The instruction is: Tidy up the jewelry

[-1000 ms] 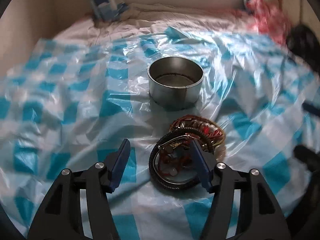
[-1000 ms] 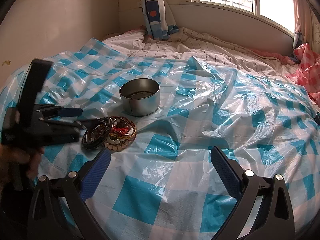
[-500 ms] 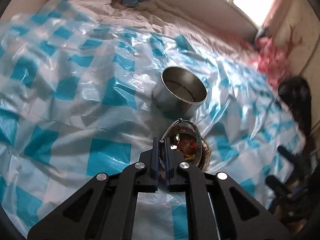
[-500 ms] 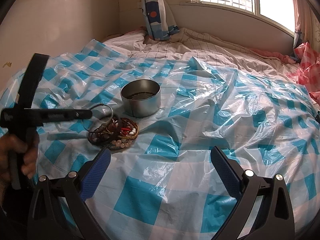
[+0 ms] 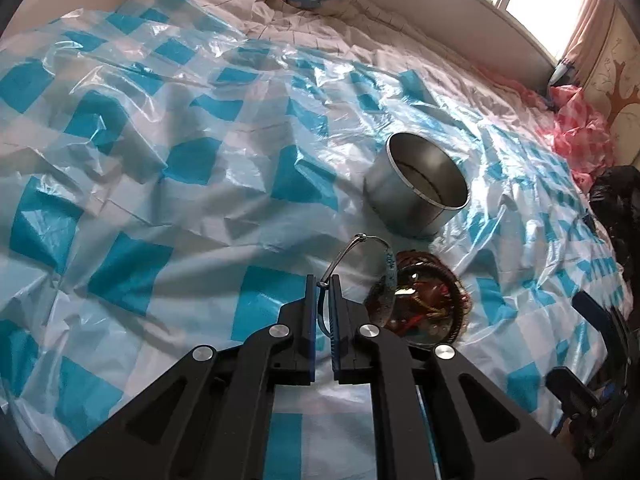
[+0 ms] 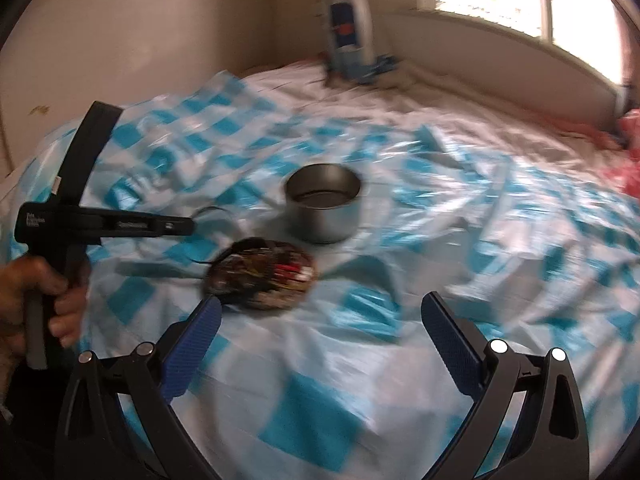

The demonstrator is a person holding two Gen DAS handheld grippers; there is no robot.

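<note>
Left gripper [image 5: 323,280] is clamped on a thin bangle [image 5: 362,254], lifted above the jewelry pile [image 5: 420,304] just beside the metal tin [image 5: 416,196]. Right gripper [image 6: 320,328] hangs wide open, holding nothing, over the checkered sheet [image 6: 360,360].

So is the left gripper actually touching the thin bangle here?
Touching. The left wrist view shows the left gripper with its jaws closed on the thin bangle, which arcs up from between them above the jewelry pile.
</note>
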